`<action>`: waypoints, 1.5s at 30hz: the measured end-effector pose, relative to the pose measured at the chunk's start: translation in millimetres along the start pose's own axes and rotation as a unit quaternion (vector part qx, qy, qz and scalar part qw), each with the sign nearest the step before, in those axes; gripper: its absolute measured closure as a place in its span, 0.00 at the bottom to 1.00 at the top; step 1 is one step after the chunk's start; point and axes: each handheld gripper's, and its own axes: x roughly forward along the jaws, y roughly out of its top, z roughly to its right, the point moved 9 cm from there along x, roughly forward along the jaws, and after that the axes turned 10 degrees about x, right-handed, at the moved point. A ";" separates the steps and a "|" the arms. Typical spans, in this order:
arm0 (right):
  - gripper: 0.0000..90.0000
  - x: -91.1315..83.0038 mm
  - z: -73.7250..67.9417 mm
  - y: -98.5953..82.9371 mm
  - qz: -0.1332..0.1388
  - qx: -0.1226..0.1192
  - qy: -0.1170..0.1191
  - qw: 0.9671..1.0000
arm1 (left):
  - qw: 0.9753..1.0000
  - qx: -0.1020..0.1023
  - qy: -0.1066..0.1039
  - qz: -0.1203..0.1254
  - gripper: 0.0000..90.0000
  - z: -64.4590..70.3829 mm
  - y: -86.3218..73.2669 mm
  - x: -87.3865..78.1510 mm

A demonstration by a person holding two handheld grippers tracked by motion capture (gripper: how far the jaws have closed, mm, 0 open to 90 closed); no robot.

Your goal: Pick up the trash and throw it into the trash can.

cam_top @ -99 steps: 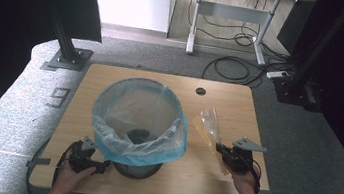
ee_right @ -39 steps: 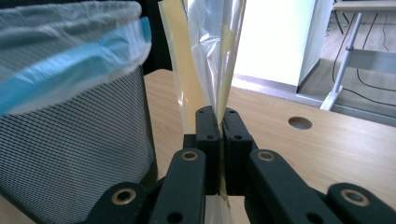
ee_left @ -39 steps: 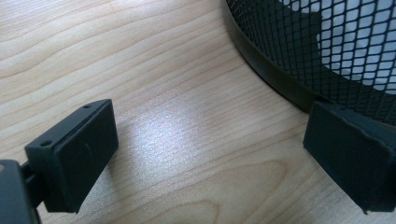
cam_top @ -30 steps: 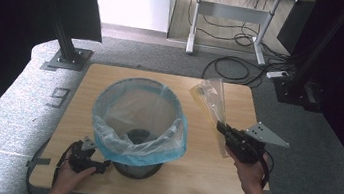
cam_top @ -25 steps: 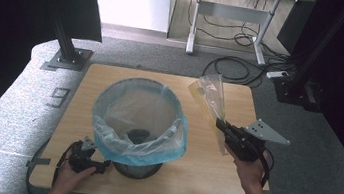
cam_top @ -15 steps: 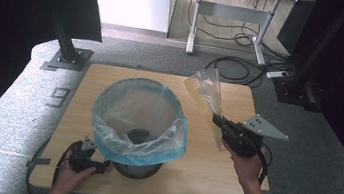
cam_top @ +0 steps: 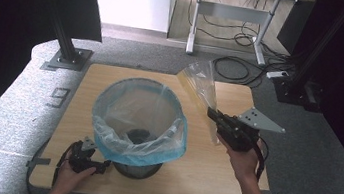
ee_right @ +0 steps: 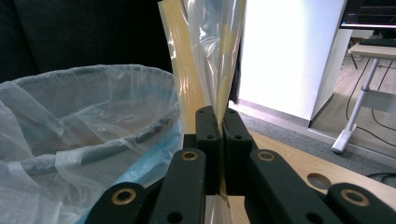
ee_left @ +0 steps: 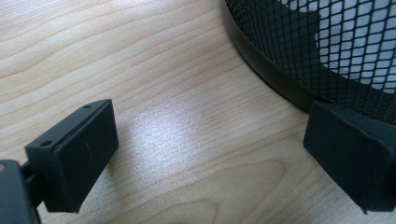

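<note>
A: What lies at the left of the high view?
B: The left claw (cam_top: 85, 158) rests low on the wooden tabletop (cam_top: 229, 185), held in the person's left hand (cam_top: 68, 176), just beside the base of the mesh wastebasket (cam_top: 138, 165). In the left gripper view its jaws stand wide apart over bare wood, the farther one touching or nearly touching the basket's black mesh (ee_left: 327, 51)

A: And the centre?
B: The wastebasket stands upright, lined with a pale blue bag (cam_top: 139, 118) folded over its rim

A: And the right?
B: The right claw (cam_top: 214, 116), held in the right hand (cam_top: 242, 159), is raised above the tabletop beside the basket. Its jaws are pressed together on a clear plastic bag (cam_top: 202, 83), which rises up and away from them; a short tail hangs below. The right gripper view shows the bag (ee_right: 205, 51) pinched between the jaws, with the basket's liner (ee_right: 84, 116) close at the left
</note>
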 end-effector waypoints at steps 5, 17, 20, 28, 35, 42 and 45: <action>0.97 4.5 -3.7 4.3 0.000 -0.005 0.003 1.000 | 1.000 0.000 0.000 0.000 0.03 0.0 0.0 0.0; 0.97 21.0 -19.7 15.3 0.000 -0.012 0.017 1.000 | 1.000 0.000 0.000 0.000 0.03 0.3 -0.1 -0.1; 0.97 23.6 -22.4 16.4 0.000 -0.013 0.020 1.000 | 1.000 0.000 0.000 0.000 0.03 0.4 -0.1 -0.2; 0.97 32.1 -30.1 20.9 0.000 -0.009 0.032 0.999 | 1.000 0.001 -0.001 0.000 0.03 0.5 -0.1 -0.2; 0.97 37.9 -34.1 22.8 -0.002 -0.011 0.035 0.999 | 1.000 0.001 -0.001 0.000 0.03 0.7 -0.2 -0.3; 0.97 43.2 -36.9 24.2 -0.005 -0.011 0.038 0.999 | 1.000 0.002 -0.002 0.000 0.03 1.0 -0.3 -0.4; 0.97 47.7 -39.8 25.6 -0.009 -0.016 0.039 0.999 | 1.000 0.002 -0.002 0.000 0.03 1.0 -0.3 -0.4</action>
